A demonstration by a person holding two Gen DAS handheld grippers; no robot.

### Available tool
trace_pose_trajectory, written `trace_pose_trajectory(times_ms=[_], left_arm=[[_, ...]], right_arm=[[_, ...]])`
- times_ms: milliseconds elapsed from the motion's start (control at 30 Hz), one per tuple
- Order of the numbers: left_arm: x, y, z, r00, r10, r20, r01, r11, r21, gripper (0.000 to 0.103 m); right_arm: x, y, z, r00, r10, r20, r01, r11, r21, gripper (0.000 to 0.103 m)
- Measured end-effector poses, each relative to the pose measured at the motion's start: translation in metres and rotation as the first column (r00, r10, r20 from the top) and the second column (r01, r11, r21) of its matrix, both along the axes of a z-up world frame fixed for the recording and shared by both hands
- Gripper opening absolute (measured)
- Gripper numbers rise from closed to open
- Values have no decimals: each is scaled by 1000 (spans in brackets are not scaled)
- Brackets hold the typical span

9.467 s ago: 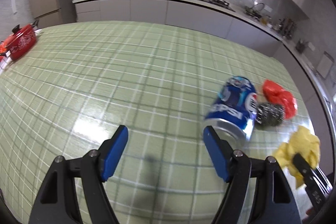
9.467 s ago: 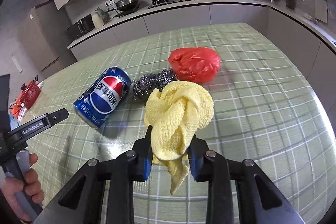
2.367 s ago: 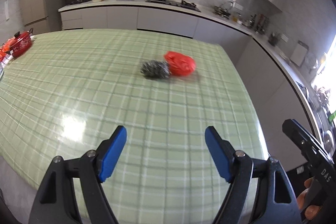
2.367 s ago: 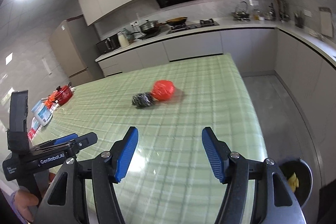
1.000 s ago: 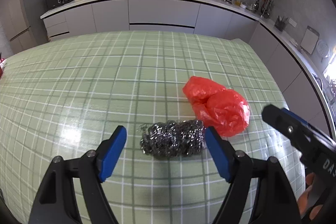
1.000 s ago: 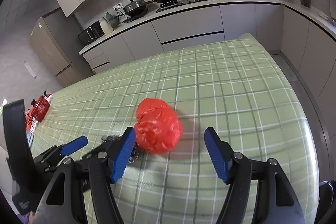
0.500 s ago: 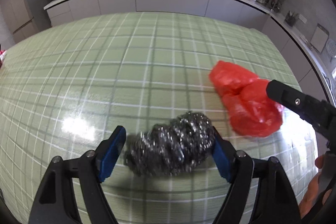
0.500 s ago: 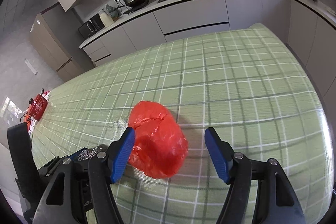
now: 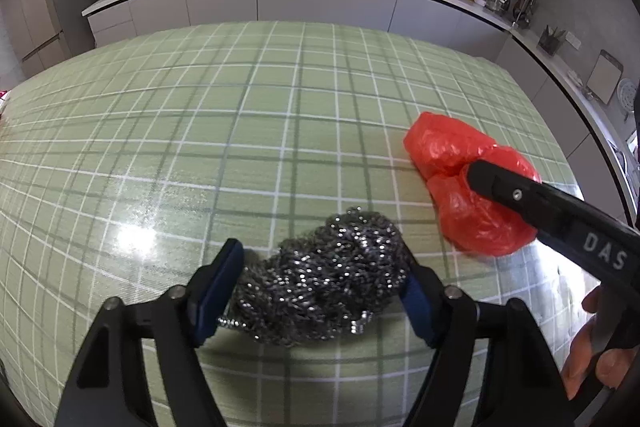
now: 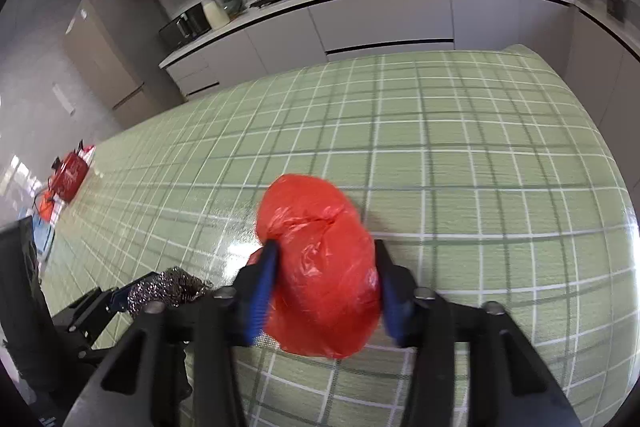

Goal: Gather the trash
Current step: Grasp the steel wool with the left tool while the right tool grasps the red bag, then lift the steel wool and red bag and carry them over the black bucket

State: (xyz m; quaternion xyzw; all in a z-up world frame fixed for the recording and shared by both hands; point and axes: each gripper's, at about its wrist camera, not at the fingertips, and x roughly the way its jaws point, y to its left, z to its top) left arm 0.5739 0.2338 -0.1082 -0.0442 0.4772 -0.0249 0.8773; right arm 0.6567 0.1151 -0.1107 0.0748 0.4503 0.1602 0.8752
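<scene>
Closing in from both sides now: left gripper (image 9: 320,287) down around the steel wool scrubber (image 9: 324,291), right gripper (image 10: 324,283) down around the red plastic bag (image 10: 320,279), where half a second back both sets of jaws stood wider. Jaws just been closing, blue pads pressed on each item, both items sitting on the green checked tablecloth (image 9: 200,115), scrubber just beside bag. Step in hand, by the look of it: the double pickup. Next calls for a firm squeeze, then a lift clear and a carry to a bin, not seen from either wrist at this moment. Can and yellow rag from earlier gone from the cloth
</scene>
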Motion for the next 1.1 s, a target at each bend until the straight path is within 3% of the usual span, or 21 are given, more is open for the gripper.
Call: trace_pose_trajectory(times_ms=[300, 600, 933, 1100], left_arm=[[-20, 14, 0, 1000, 12, 7, -12, 1000, 5, 67], [-38, 35, 6, 999, 28, 21, -27, 999, -18, 58], [-71, 55, 21, 999, 19, 34, -18, 1000, -22, 57], [-93, 45, 33, 999, 12, 47, -11, 1000, -11, 57]], right_arm=[[4, 9, -6, 999, 32, -23, -33, 999, -30, 45], [-9, 11, -3, 999, 47, -4, -47, 998, -29, 34], [-56, -9, 15, 999, 27, 18, -26, 999, -18, 34], [-90, -30, 19, 1000, 3, 4, -3, 1000, -7, 34]])
